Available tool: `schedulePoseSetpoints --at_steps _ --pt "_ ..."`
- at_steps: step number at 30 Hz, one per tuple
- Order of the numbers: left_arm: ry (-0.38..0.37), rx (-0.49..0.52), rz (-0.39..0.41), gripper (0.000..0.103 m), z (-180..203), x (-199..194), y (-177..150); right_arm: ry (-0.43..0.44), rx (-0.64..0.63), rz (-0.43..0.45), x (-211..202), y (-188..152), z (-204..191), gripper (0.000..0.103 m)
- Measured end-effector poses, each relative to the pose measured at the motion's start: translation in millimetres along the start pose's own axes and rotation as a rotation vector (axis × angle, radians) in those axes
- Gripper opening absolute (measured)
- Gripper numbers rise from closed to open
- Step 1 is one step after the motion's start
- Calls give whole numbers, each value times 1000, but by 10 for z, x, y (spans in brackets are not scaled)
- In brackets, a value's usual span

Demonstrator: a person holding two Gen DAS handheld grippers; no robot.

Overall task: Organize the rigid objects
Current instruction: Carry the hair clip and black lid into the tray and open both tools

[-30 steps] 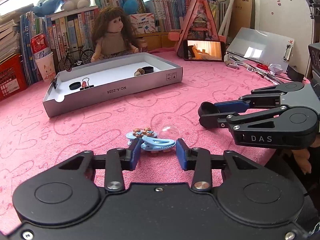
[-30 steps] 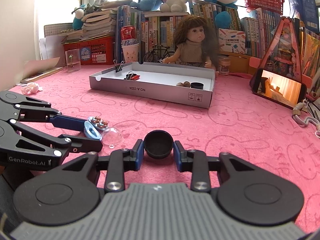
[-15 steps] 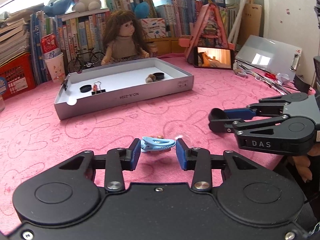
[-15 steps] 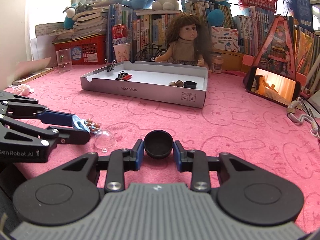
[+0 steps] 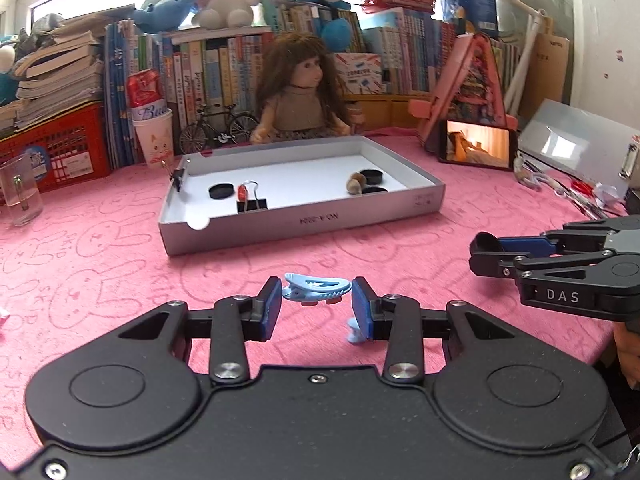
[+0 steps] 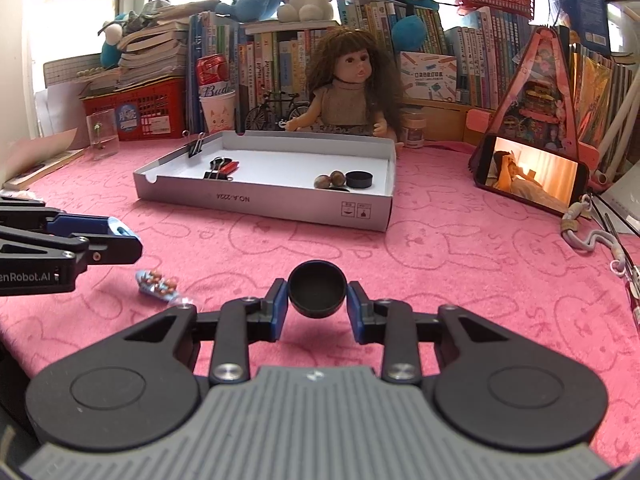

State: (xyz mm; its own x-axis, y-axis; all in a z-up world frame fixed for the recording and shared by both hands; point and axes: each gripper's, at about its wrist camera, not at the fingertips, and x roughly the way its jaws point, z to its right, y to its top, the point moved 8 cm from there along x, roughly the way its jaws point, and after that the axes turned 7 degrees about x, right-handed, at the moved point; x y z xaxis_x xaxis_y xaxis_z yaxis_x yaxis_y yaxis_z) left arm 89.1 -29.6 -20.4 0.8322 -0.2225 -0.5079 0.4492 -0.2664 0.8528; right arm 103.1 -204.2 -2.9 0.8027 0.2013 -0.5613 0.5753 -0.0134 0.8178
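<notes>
Pink rabbit-print tablecloth [image 5: 100, 264] fills both views. Left gripper [image 5: 317, 300], bottom centre of the left wrist view, is clamped on a light-blue hair clip [image 5: 318, 288] — blue pads press its two ends and the clip is lifted off the cloth. From the right wrist view that gripper [image 6: 120, 236] enters at the left edge, with the clip's blue end [image 6: 119, 226] poking past its fingertips.

Right gripper [image 6: 317, 300], bottom centre of its own view, is closed on a round black cap [image 6: 317, 294], held between the pads with its hollow side facing the camera, clear of the table. In the left wrist view it [image 5: 486, 256] sits at mid right, and the cap [image 5: 486, 245] shows as a dark rim at the fingertips.

On the cloth at lower left of the right wrist view lies a second blue clip with small brown bears [image 6: 156, 282], and just beside it a clear dome piece [image 6: 180, 302] (mostly hidden behind the gripper body).

Grey-white shallow box [image 5: 304, 220] stands centre frame, well apart from both grippers. Inside: a black cap [image 5: 221, 191] and a black binder clip [image 5: 252, 202] at its left end, brown nut-like lumps [image 5: 355, 183] plus another black cap [image 5: 371, 176] at right. One more binder clip [image 5: 178, 178] grips the box's left wall.

Behind the box — a long-haired doll [image 5: 300, 96], upper centre; a phone [image 5: 476, 148] with a lit screen, right.
</notes>
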Motion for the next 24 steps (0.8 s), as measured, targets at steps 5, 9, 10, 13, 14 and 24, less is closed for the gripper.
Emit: schedulePoseSetpoints --at_steps 5,9,10,13,14,24 --pt "22 -5 23 37 -82 47 112 -14 11 4 56 101 12 37" --pt "38 -19 35 37 -148 114 205 -18 7 11 109 188 -4 37" --pt "40 -24 38 37 -166 127 227 -19 9 13 119 210 -6 37" --pt "47 -38 45 37 -226 178 304 -21 17 21 151 288 -3 37" --pt "48 -41 48 37 -246 192 328 -20 21 24 164 316 1 37" --pt "41 -65 74 37 -478 502 618 -7 46 37 434 690 41 37"
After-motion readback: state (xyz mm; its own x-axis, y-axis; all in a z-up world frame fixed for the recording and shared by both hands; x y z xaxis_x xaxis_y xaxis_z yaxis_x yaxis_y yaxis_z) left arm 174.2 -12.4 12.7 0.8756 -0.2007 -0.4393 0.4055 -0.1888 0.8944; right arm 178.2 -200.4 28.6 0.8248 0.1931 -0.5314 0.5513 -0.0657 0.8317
